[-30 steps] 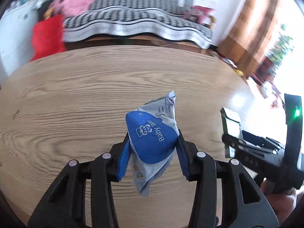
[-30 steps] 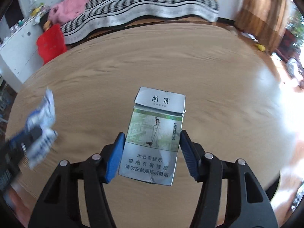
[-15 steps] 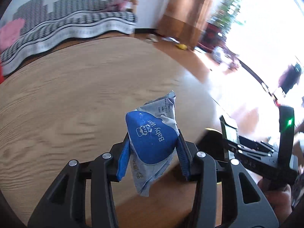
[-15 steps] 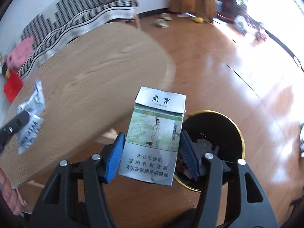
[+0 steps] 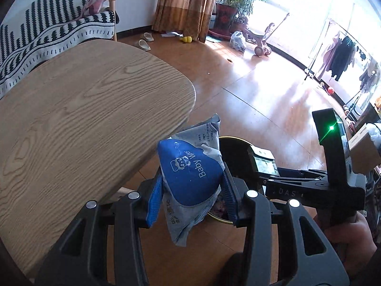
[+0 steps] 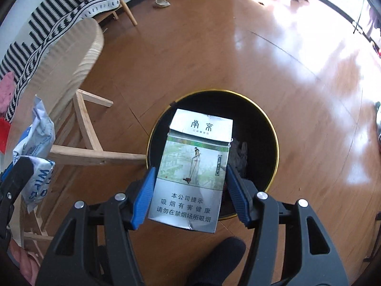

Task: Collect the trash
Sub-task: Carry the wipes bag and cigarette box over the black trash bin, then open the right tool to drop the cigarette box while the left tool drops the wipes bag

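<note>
Hovering over the black gold-rimmed bin [image 6: 266, 128], the right tongs [image 6: 189, 188] were clamped on a cigarette pack [image 6: 194, 166], blue pads pressed to both long sides, pack upright w/ its flip top gaping. Pack looked to sit above the bin mouth, toward the near-left part of the rim, so a release there would prob. land inside, but a tilt or snag on a pad could tip it onto the rim or the wood floor [image 6: 214, 54]. Left tongs [image 5: 191, 190] were clamped on a crumpled blue baby-wipes wrapper [image 5: 190, 178], which hung limp below the pads. From the left wrist view it was only at the bin's near edge, just beside the table [image 5: 83, 109] corner, w/ the right tool between it & most of the opening. Risks as I judged them: light film flutters & drifts off-target if let go this far out; wrapper could cling to a pad; the two tools were close & might knock each other if both went for the opening together.
</note>
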`<action>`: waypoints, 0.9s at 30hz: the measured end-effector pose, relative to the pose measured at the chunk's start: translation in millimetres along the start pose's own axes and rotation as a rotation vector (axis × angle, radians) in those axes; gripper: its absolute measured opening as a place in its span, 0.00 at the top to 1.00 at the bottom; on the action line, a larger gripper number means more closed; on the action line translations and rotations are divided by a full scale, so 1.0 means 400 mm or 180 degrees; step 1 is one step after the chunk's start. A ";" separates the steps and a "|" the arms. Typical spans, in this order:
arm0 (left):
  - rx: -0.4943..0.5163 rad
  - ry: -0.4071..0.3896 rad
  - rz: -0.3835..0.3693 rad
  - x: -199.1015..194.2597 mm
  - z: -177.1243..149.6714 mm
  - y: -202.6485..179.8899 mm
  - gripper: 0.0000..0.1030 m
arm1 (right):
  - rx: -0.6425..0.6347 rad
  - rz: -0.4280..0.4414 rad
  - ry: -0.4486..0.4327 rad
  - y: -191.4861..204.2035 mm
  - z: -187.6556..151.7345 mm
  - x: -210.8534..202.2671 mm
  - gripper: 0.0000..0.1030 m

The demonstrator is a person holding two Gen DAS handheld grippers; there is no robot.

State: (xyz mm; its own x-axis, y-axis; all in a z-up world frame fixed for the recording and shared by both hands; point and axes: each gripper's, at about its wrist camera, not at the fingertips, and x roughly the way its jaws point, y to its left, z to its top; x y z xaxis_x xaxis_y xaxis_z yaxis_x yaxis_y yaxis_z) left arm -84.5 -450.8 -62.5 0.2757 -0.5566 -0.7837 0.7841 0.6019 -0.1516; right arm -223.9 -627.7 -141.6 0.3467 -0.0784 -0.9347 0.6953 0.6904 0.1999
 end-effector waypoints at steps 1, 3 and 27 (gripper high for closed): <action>-0.0007 0.0001 -0.0001 0.005 0.004 -0.003 0.57 | 0.0016 -0.0002 0.0012 0.002 0.010 0.005 0.43; -0.0028 0.0011 -0.0023 0.013 0.008 -0.012 0.57 | 0.0042 -0.0008 0.0029 -0.004 0.017 0.009 0.43; -0.0045 0.0128 -0.0177 0.085 0.027 -0.035 0.57 | 0.0328 -0.0017 -0.0144 -0.013 0.059 -0.028 0.16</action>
State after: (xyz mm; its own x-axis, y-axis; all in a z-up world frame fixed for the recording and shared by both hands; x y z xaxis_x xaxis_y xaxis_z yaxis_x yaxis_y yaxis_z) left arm -80.1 -484.4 -80.5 0.2091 -0.5662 -0.7973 0.7896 0.5788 -0.2039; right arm -216.7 -647.2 -125.2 0.3692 -0.1160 -0.9221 0.7575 0.6124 0.2262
